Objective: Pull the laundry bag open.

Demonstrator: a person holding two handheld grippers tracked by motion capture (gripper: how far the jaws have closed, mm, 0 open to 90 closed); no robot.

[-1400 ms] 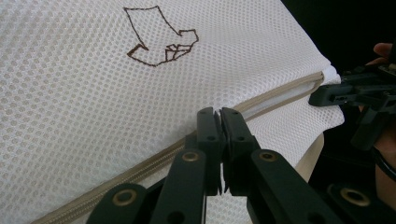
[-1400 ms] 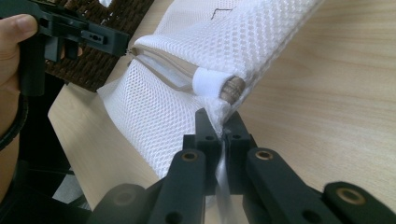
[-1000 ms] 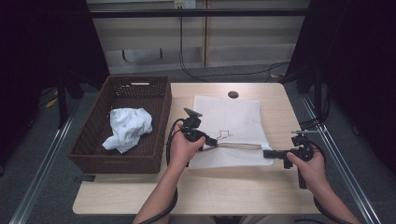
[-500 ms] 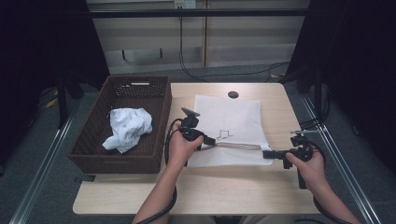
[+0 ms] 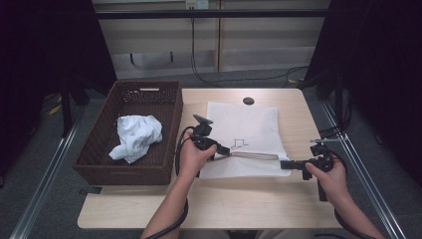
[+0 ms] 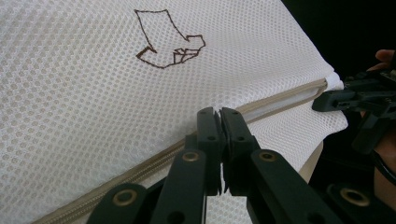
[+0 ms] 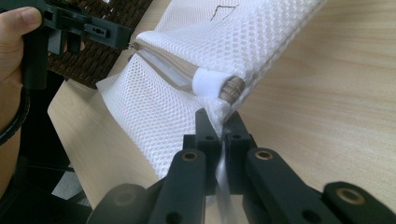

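Nothing has moved since the earlier frames: both hands and the white mesh bag [image 5: 244, 137] sit where they were. The left gripper [image 5: 222, 148] stays at the bag's near left, its jaws pressed together at the beige zipper [image 6: 140, 170]; what they pinch there is hidden between the pads and too small to make out. The right gripper [image 5: 284, 164] is clamped on the bag's near right corner [image 7: 219, 112], mesh pinched between its narrow jaws just below the zipper's end with its white tab [image 7: 209, 83]. The bag lies flat on the wooden table [image 5: 239, 199], right of the brown wicker basket [image 5: 94, 154], which holds a crumpled white cloth [image 5: 135, 137]. A small brown stitched outline [image 6: 170, 45] marks the bag's top. The person's forearms are cut off at the high view's bottom edge.
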